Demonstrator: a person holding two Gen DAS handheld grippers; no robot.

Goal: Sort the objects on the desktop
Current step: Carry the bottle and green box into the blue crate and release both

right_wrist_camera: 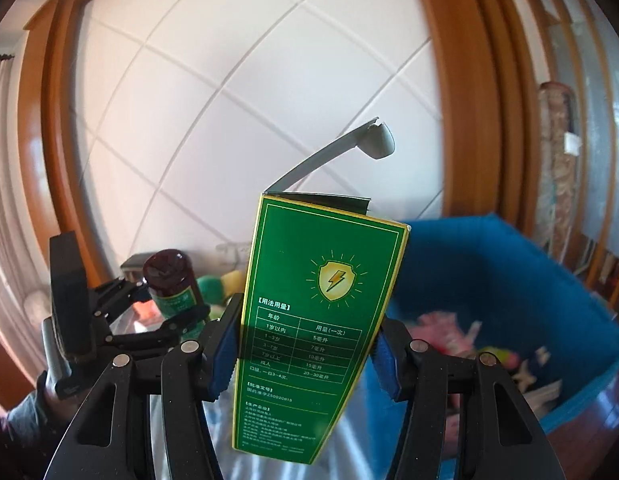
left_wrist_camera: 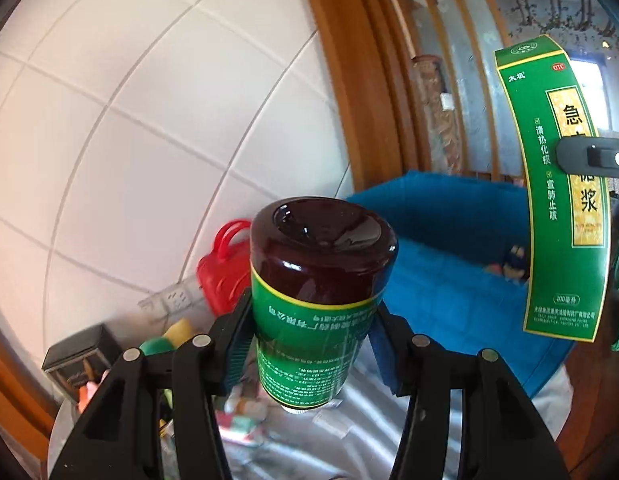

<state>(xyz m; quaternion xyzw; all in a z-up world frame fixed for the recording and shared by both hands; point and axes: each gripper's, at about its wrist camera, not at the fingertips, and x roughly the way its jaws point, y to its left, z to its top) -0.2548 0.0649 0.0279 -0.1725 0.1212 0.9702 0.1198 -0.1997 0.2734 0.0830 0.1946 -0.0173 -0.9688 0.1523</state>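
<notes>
left gripper (left_wrist_camera: 309, 340) clamps one brown syrup bottle (left_wrist_camera: 315, 296) at the label, base up; looks glass, heavy, slick, so a mid-body grip seems right. right gripper (right_wrist_camera: 305, 348) pinches one empty-looking green carton (right_wrist_camera: 309, 332), flap open; light, crushable. one blue bin (right_wrist_camera: 509, 280) beyond-right.

**Both grippers raised and clamped**

The left gripper (left_wrist_camera: 309, 344) clamps a bottle (left_wrist_camera: 317, 280) between its pads, base pointing away. The right gripper (right_wrist_camera: 305, 348) pinches a box (right_wrist_camera: 313, 320) upright, flap open beyond the fingertips.
</notes>
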